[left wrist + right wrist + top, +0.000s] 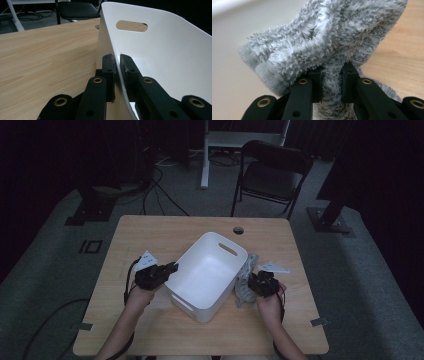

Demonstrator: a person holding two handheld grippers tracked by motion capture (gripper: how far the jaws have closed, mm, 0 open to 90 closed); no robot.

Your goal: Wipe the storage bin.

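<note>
**Fuzzy grey cloth pinched and sitting right outside the tub wall**

Fuzzy grey cloth (246, 279) is the thing to watch here, but going left to right like usual.

Left gripper (172, 267) is clamped on the rim of the white tub (187, 255). In the left gripper view you can see it nicely: one jaw outside the wall, one inside, pads squeezed onto the thin plastic (120, 72) with no gap left. So that hand is basically just steadying the tub on the wooden table (150, 232). The tub looks empty from above, and its handle slot (131, 26) is on the wall straight ahead of that gripper.

Moving right: the cloth lies bunched along the tub's outer wall, on the table, its long axis running roughly away from the person, parallel to that wall. Right gripper (254, 281) has its jaws closed down narrow on a fold of it. In the right gripper view the fluff (332, 45) bulges up and over above the pads, with the pale tub wall (227, 75) just off to the jaws' left.

That's the relation that matters, I reckon: the tub's opening sits just to the left of and above the right gripper, with the wall between. Right hand is the one on the cloth; left is busy. My guess is a lift over the rim comes next, and the trailing end might snag on the edge.
</note>
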